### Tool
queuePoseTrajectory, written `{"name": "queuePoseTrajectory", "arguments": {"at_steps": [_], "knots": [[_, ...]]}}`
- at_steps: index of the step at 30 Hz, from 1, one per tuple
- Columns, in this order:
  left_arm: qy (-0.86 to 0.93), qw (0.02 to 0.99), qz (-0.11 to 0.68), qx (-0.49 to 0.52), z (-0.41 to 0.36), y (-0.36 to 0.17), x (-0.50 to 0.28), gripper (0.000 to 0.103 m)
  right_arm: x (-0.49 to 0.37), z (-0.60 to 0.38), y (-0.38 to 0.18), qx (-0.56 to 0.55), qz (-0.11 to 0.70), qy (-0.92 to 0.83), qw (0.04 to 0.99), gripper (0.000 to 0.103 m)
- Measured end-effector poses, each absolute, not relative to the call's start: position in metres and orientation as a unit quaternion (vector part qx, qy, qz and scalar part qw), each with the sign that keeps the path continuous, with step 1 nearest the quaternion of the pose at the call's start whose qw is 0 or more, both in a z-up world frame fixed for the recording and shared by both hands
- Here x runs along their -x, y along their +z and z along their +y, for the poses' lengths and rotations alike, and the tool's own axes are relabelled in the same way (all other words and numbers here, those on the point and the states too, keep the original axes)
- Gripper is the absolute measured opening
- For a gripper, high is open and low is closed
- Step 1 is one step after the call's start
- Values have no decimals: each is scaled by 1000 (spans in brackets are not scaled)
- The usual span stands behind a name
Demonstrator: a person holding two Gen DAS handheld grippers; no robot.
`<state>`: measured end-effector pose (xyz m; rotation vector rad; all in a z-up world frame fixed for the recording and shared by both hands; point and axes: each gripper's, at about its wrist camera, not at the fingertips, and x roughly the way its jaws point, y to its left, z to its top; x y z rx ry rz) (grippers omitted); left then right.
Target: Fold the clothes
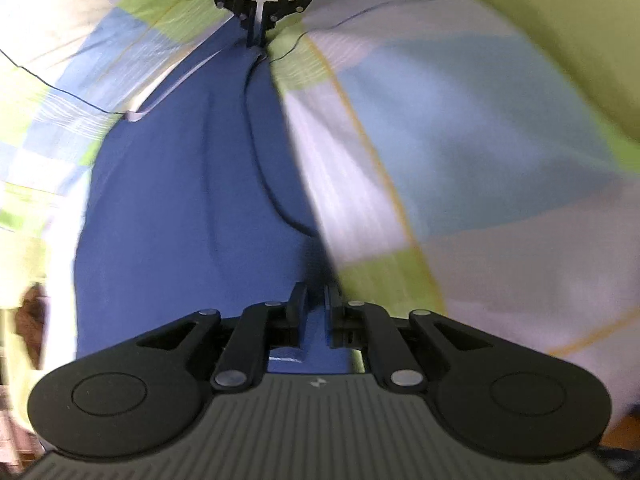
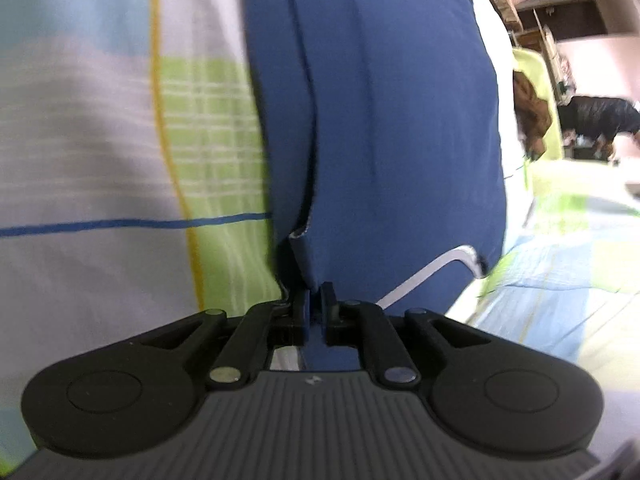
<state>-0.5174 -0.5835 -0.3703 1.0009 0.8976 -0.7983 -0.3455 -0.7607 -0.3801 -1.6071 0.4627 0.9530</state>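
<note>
Stretching a blue garment (image 1: 180,208) between two grippers above a bed covered with a checked sheet (image 1: 460,152) in pale blue, green and white. The left gripper (image 1: 314,304) shows a narrow gap between its fingers with blue cloth lying in that gap; whether the pads press on the cloth cannot be told from this view. The right gripper (image 2: 314,300) has its fingers nearly together, pinching a folded edge of the same garment, and it also appears at the far end of the cloth in the left wrist view (image 1: 256,36). Holding opposite ends keeps the fabric taut, so a long crease runs straight between the two grips, probably serving as the fold line. A white trim strip (image 2: 424,276) marks one hem near the right gripper. Both grippers point steeply downward, which suggests the cloth is being laid onto the sheet. A cluttered room lies blurred beyond the bed.
</note>
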Motion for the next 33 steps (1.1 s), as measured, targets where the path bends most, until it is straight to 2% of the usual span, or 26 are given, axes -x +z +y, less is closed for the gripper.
{"name": "queuePoseTrajectory", "arguments": {"at_steps": [1,2,5,8,11,13,15,16,19,23,28,33], "knots": [[-366,708,405,-449,-581,-365,521,15,347,-761,-376,678,220,397,579,6],[-369,707,401,-451,-576,-357,525,15,349,-760,-370,668,244,384,589,13],[-348,736,399,-423,-565,-336,513,19,348,-751,-343,604,291,339,661,14],[-315,766,402,-390,-557,-329,482,18,334,-730,-312,455,329,301,771,14],[-326,748,434,-382,-553,-349,463,18,322,-706,-316,342,353,273,827,14],[-347,725,452,-388,-548,-361,462,17,324,-696,-334,316,379,256,831,14],[-381,716,439,-387,-534,-348,465,19,335,-689,-351,318,410,223,825,11],[-392,716,441,-373,-524,-337,460,23,342,-687,-349,307,414,199,834,11],[-388,729,426,-369,-492,-310,432,23,357,-673,-327,233,437,120,861,12],[-371,749,390,-385,-432,-288,350,22,374,-613,-298,113,435,44,892,12],[-439,702,351,-438,-373,-321,284,21,395,-504,-299,-13,433,-94,896,13],[-518,651,290,-474,-339,-352,282,21,384,-417,-344,-48,451,-270,849,15]]}}
